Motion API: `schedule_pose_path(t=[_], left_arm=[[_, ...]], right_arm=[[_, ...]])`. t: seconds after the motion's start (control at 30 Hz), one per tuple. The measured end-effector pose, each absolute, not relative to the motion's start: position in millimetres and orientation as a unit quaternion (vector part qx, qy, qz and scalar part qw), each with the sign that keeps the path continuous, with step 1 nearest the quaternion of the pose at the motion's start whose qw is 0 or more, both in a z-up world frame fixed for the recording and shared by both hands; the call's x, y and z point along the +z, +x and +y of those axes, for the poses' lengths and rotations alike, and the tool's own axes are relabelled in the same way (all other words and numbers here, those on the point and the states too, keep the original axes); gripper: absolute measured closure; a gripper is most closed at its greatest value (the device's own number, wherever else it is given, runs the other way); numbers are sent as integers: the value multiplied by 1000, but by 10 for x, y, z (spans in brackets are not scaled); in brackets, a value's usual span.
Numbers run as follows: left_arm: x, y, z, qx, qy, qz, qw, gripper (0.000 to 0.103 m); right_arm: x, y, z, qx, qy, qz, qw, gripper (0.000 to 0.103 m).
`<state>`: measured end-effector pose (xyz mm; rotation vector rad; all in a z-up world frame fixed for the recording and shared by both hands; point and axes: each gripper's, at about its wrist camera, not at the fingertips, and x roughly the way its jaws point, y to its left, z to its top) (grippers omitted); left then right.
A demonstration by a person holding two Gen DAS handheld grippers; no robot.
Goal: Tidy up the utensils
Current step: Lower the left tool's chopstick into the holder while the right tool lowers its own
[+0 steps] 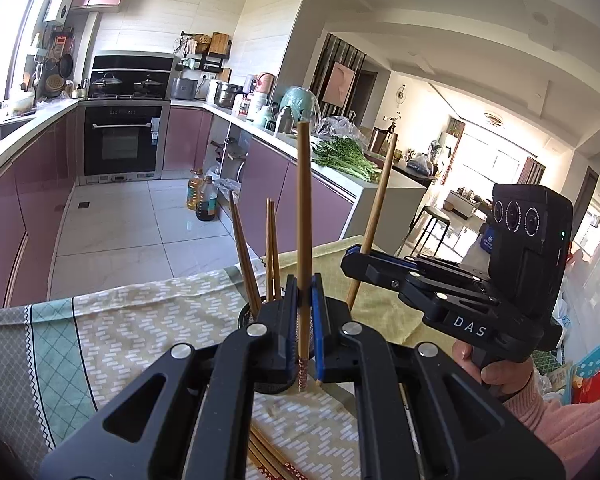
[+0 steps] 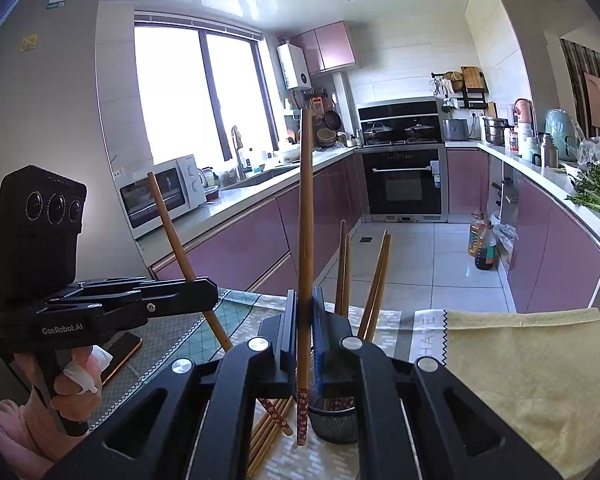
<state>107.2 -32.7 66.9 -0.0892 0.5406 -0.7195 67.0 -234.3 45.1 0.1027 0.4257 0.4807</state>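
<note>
Bamboo chopsticks are your job, and the mesh holder (image 2: 334, 424) is the landmark. You have one chopstick (image 1: 303, 248) clamped upright in the left gripper (image 1: 305, 332), its patterned tip just beside the holder; the right gripper (image 2: 303, 344) is likewise clenched on another chopstick (image 2: 305, 264), tip near the holder's rim. Four chopsticks (image 2: 374, 280) already stand inside the holder. More loose chopsticks (image 2: 268, 436) lie on the tablecloth (image 2: 520, 360) beside it, so you look roughly midway: drop these two in, then collect the rest.
</note>
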Motion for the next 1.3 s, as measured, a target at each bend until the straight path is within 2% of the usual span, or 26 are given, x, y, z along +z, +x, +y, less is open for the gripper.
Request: schedule_pose_path(t=[0.73,1.3], left_arm=[[923,1151,-454,-336,-26,224,915,96],[747,1237,-640,-312,1,264,913,96]], right_arm=[[583,792,-2277,226,50,188,955,97],[394,1060,-2185,199,50,215,955,97]])
